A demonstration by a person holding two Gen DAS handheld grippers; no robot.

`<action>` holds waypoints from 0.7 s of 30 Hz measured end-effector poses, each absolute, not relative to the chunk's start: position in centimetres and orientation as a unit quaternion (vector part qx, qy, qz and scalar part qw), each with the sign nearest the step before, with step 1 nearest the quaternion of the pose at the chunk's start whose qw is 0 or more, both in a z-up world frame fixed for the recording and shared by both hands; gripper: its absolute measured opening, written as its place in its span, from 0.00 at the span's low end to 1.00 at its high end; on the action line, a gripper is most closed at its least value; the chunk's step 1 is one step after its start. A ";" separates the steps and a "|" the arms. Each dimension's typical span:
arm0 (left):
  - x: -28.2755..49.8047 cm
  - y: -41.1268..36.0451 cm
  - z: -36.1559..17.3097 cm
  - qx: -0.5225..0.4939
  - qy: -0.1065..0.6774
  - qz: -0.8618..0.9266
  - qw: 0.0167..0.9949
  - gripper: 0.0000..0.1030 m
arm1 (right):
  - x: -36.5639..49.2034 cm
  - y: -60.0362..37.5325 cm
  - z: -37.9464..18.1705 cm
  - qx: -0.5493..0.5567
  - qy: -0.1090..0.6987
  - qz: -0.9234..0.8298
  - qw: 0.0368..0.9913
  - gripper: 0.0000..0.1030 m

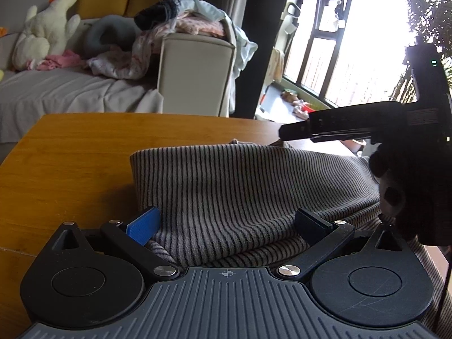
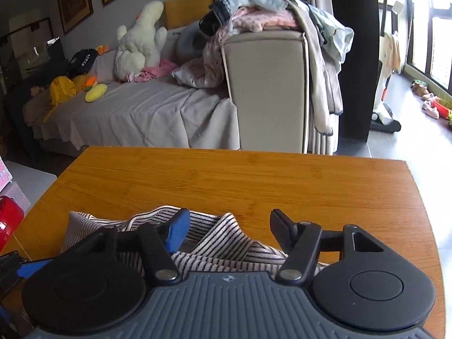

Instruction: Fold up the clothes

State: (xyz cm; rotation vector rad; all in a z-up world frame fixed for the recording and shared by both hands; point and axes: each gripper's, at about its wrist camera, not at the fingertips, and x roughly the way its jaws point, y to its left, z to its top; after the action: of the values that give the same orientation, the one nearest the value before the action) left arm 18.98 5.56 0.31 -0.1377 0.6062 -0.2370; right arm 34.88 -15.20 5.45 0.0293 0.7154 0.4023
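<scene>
A grey garment with thin black stripes (image 1: 240,186) lies folded on the wooden table (image 1: 70,163). My left gripper (image 1: 226,223) stands open low over its near edge, with the blue pad (image 1: 144,226) at the cloth's left border and striped fabric bunched between the fingers. The right gripper (image 1: 285,134), seen from the side, hovers above the garment's far right edge in a dark-gloved hand (image 1: 401,192). In the right wrist view the right gripper (image 2: 228,226) is open over the garment's rumpled collar (image 2: 223,234); its pads do not press the cloth.
Bare wood (image 2: 254,180) stretches beyond the garment to the table's far edge. Behind it stands a sofa (image 2: 141,113) with plush toys and a pile of clothes (image 2: 262,14) on its armrest. A red object (image 2: 8,220) sits off the table's left side.
</scene>
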 end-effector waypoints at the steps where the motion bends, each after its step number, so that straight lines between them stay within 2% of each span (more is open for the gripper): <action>1: 19.0 5.6 0.3 -0.068 0.298 -0.117 0.945 1.00 | 35.0 -14.9 4.9 0.009 0.352 0.194 0.916 0.58; 2: 19.0 5.6 0.3 -0.070 0.298 -0.117 0.945 1.00 | 35.1 -14.6 4.4 0.004 0.357 0.192 0.914 0.55; 5: 19.0 5.8 0.3 -0.077 0.297 -0.120 0.944 1.00 | 34.8 -14.3 3.7 -0.010 0.357 0.181 0.916 0.36; 7: 19.0 5.8 0.3 -0.079 0.297 -0.121 0.944 1.00 | 34.4 -14.4 3.7 -0.012 0.354 0.173 0.919 0.20; 9: 19.0 5.8 0.4 -0.078 0.297 -0.121 0.944 1.00 | 34.0 -14.9 3.8 -0.004 0.349 0.173 0.921 0.15; 12: 19.0 6.0 0.4 -0.085 0.295 -0.125 0.944 1.00 | 33.0 -15.3 4.6 0.000 0.338 0.178 0.924 0.09; 18: 18.1 9.1 1.8 -0.144 0.280 -0.150 0.937 1.00 | 26.9 -17.3 9.6 0.037 0.286 0.225 0.931 0.09; 21: 16.2 10.8 3.9 -0.140 0.254 -0.143 0.946 1.00 | 22.1 -18.6 11.7 0.054 0.266 0.255 0.928 0.08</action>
State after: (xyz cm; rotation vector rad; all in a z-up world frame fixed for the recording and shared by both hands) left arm 16.21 10.75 3.92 -0.2847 0.5174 -0.2912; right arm 22.05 -18.64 11.73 0.1101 0.5446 0.5221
